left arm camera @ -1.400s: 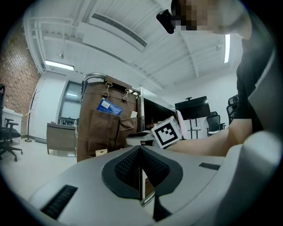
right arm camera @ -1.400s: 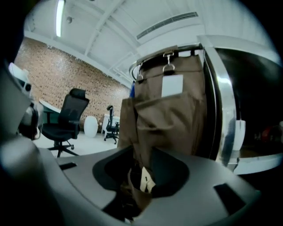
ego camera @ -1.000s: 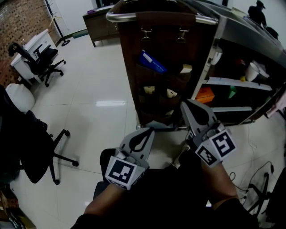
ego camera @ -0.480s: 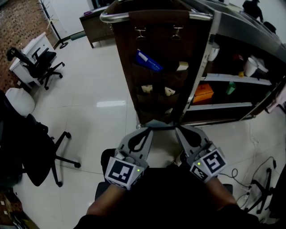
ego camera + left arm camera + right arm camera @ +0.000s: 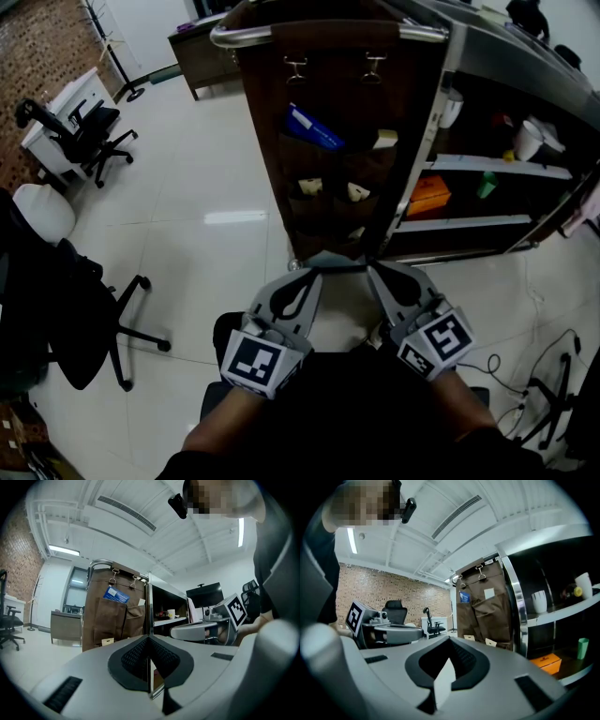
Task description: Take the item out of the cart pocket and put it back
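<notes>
Blue packet (image 5: 315, 129) pokes from cart pocket (image 5: 307, 161) — left claw (image 5: 305, 273), right claw (image 5: 376, 271) both closed, empty.

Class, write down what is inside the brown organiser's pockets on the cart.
A blue packet sticks out of one upper pocket, a pale card out of the other; small pale items peek from lower pockets. The pockets hide their lower parts.
</notes>
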Tool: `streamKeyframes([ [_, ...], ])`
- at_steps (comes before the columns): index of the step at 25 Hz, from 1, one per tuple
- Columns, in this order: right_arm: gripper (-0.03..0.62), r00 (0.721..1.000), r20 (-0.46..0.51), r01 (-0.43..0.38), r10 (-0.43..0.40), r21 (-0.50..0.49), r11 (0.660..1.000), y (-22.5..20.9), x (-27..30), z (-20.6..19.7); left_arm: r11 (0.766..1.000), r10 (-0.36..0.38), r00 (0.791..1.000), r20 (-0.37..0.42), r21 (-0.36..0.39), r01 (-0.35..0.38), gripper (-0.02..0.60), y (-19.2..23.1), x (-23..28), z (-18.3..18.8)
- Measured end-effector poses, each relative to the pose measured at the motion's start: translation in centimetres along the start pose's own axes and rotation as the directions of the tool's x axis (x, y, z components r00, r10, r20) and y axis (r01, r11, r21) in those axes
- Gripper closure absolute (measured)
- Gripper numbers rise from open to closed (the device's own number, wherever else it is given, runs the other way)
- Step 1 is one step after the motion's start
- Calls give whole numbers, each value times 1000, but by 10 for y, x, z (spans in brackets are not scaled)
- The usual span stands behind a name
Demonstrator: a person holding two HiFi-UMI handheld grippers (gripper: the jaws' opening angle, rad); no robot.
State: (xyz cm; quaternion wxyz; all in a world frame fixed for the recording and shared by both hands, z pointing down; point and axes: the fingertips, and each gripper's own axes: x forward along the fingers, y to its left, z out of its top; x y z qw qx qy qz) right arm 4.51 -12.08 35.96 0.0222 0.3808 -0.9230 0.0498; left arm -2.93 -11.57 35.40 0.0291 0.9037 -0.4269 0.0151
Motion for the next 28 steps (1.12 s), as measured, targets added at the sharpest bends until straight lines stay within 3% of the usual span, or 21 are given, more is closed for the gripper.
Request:
streamKeyframes([
  [28,586,1000,-8,-9,9,-24,1000,-1,8,1,1000,-6,1000,-5,-5,6,581,2,5,-3],
])
